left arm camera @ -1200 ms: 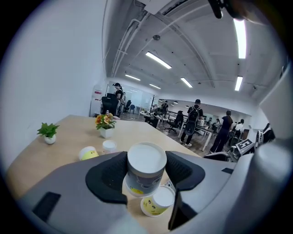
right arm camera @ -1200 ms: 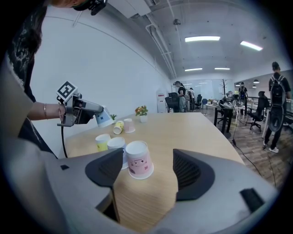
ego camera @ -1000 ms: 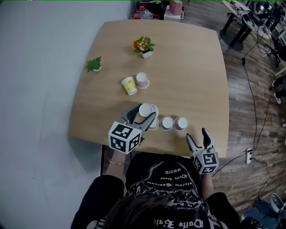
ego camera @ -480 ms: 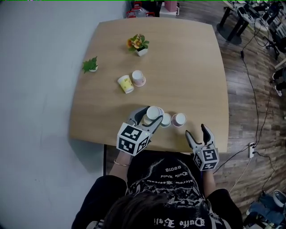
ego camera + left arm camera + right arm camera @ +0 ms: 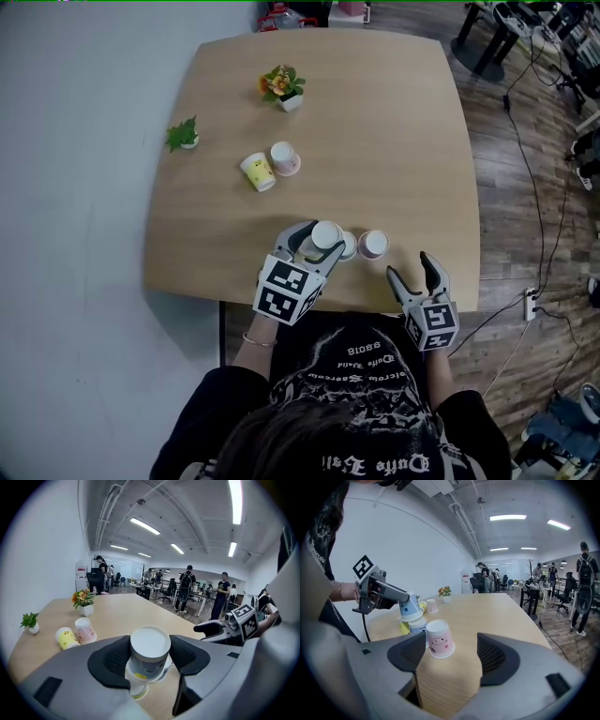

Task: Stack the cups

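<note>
My left gripper (image 5: 317,243) is shut on a white paper cup with blue marks (image 5: 326,233), held base up and tilted (image 5: 150,651). It hangs just above another upside-down white cup (image 5: 418,625), with a yellow-green cup (image 5: 403,628) close behind. A pink upside-down cup (image 5: 373,244) stands to their right. My right gripper (image 5: 412,274) is open near the table's front edge; the pink cup (image 5: 439,639) stands ahead of its jaws, untouched. Farther back, a yellow cup (image 5: 257,172) lies on its side beside a second pink cup (image 5: 284,157).
The round-cornered wooden table (image 5: 394,141) holds a flower pot (image 5: 283,86) at the back and a small green plant (image 5: 182,134) at the left. Wooden floor with cables and a power strip (image 5: 528,302) lies to the right. People stand among desks in the distance.
My left gripper has carried its cup to the right and a little down, from over the yellow-green cup toward the middle white cup. The right gripper has stayed put.
</note>
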Demonstrator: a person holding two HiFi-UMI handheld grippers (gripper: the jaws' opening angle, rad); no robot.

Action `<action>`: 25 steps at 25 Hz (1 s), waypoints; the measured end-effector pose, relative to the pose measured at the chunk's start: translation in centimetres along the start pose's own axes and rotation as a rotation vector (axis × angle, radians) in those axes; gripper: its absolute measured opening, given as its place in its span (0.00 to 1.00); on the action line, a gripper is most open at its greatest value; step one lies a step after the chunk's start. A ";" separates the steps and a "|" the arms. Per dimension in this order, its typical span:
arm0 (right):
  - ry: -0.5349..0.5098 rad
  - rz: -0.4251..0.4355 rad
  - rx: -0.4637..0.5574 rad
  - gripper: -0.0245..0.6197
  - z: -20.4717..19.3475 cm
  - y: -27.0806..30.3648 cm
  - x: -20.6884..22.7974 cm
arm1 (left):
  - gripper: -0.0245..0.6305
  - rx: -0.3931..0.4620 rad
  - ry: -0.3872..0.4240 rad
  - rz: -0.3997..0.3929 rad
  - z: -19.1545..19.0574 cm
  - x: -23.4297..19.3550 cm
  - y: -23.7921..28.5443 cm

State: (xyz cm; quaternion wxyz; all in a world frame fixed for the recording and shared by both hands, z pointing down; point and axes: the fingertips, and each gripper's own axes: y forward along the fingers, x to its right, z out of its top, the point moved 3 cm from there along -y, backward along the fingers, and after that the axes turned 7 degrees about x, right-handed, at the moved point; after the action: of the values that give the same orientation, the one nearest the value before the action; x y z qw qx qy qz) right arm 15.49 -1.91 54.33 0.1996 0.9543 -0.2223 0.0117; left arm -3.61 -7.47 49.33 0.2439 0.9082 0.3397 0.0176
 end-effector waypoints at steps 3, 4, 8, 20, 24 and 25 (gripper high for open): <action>0.008 -0.002 0.002 0.58 0.2 0.4 0.2 | 0.44 -0.013 0.018 0.022 -0.2 -0.1 0.1; 0.010 0.000 0.006 0.58 0.3 0.4 0.2 | 0.44 -0.013 0.015 0.023 -0.2 -0.1 0.1; 0.011 0.010 0.009 0.58 0.6 0.8 0.3 | 0.44 -0.020 0.002 0.027 -0.1 0.0 0.1; 0.019 0.037 0.006 0.58 0.9 1.6 0.2 | 0.60 0.003 -0.034 0.042 -0.2 0.7 -0.1; 0.041 0.071 0.026 0.58 1.9 1.4 0.0 | 0.69 0.040 -0.084 0.035 0.4 0.6 -0.8; 0.044 0.090 0.036 0.58 2.5 1.4 -0.1 | 0.70 0.056 -0.107 0.027 0.7 0.6 -1.2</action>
State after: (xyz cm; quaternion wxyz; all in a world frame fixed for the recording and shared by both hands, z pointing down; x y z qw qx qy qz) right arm 14.66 -3.98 52.52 0.1864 0.9462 -0.2604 0.0458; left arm -3.76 -6.66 48.13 0.2359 0.9188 0.3142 -0.0372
